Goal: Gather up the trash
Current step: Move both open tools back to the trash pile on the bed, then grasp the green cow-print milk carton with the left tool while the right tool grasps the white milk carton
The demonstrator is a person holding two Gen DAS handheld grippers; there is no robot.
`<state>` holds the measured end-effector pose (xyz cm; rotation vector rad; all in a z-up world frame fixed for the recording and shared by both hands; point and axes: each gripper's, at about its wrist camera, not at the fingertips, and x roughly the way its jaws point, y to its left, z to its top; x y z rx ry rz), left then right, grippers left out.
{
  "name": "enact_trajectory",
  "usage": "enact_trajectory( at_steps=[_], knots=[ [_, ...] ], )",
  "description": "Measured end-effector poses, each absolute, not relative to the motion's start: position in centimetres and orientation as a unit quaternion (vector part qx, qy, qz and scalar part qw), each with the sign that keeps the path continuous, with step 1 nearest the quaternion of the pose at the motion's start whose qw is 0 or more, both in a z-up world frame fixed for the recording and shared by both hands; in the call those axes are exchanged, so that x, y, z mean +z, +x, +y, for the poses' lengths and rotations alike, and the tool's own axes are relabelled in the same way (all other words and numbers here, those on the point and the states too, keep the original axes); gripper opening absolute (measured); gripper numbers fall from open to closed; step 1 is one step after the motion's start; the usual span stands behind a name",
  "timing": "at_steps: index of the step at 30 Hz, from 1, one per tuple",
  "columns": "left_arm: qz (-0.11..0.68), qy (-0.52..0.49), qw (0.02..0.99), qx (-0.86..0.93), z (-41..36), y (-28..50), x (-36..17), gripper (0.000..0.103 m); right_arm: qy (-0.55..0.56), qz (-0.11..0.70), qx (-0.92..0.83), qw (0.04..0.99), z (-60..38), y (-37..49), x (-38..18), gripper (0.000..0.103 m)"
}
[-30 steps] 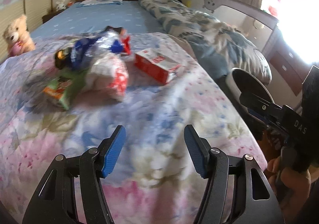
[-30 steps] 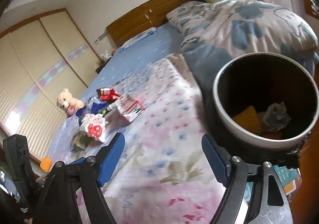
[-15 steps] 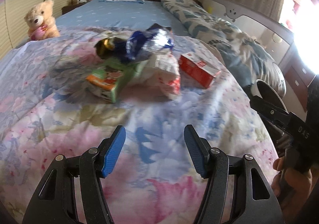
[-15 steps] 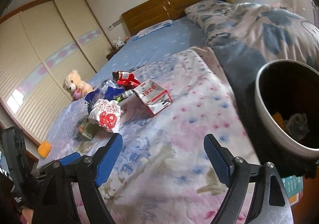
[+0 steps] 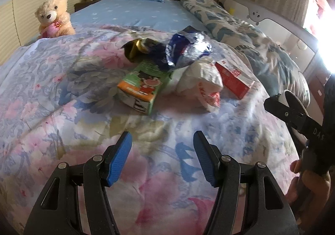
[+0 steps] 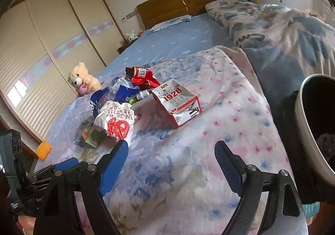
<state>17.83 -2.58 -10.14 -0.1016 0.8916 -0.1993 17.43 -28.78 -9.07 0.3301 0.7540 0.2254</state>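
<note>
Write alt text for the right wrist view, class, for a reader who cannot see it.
An open, empty right tool hovers over a floral quilt on a bed, facing a pile of trash: a white crumpled bag, a red-and-white box, a red wrapper and a blue wrapper. A dark bin stands at the right edge, a teddy bear behind.

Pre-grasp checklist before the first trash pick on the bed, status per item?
1. Left gripper empty, jaws apart: ok.
2. Right gripper empty, jaws apart: ok.
3. Trash pile within view: green juice carton, white crumpled bag, red-and-white 1928 box, blue wrapper, red snack bag: ok.
4. Path to the carton clear over the floral quilt: ok.
5. Trash bin open beside the bed: ok.
6. Room left in the bin: cannot tell.
</note>
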Motion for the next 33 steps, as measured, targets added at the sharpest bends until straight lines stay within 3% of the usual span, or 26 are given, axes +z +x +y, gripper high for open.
enact_trajectory(
  at_steps=[14,24,25,28,30,31,33],
  knots=[
    [0.44,-0.036,0.894,-0.075,-0.8,22.8,-10.5,0.075,0.129,0.387,0.113,0.906,-28.3,21.7,-9.9,0.087],
    [0.447,-0.015,0.891,-0.078,-1.5,25.6,-11.5,0.076,0.101,0.41,0.114,0.899,-27.8,26.3,-10.6,0.087],
    [0.448,-0.011,0.89,-0.079,-1.7,25.6,-11.6,0.074,0.096,0.412,0.113,0.899,-27.6,26.6,-10.7,0.087],
    [0.447,-0.005,0.891,-0.083,-1.9,25.4,-11.7,0.054,0.081,0.417,0.111,0.898,-27.0,27.0,-10.8,0.085],
    [0.445,-0.004,0.892,-0.081,-1.8,25.2,-11.5,0.053,0.072,0.423,0.11,0.897,-26.7,26.9,-11.0,0.074],
    [0.442,-0.006,0.893,-0.081,-1.8,24.9,-11.4,0.053,0.068,0.423,0.11,0.897,-26.5,26.9,-11.0,0.058],
    [0.438,-0.011,0.895,-0.081,-1.6,24.3,-11.1,0.052,0.061,0.424,0.104,0.898,-26.4,26.4,-11.0,0.053]
  ],
)
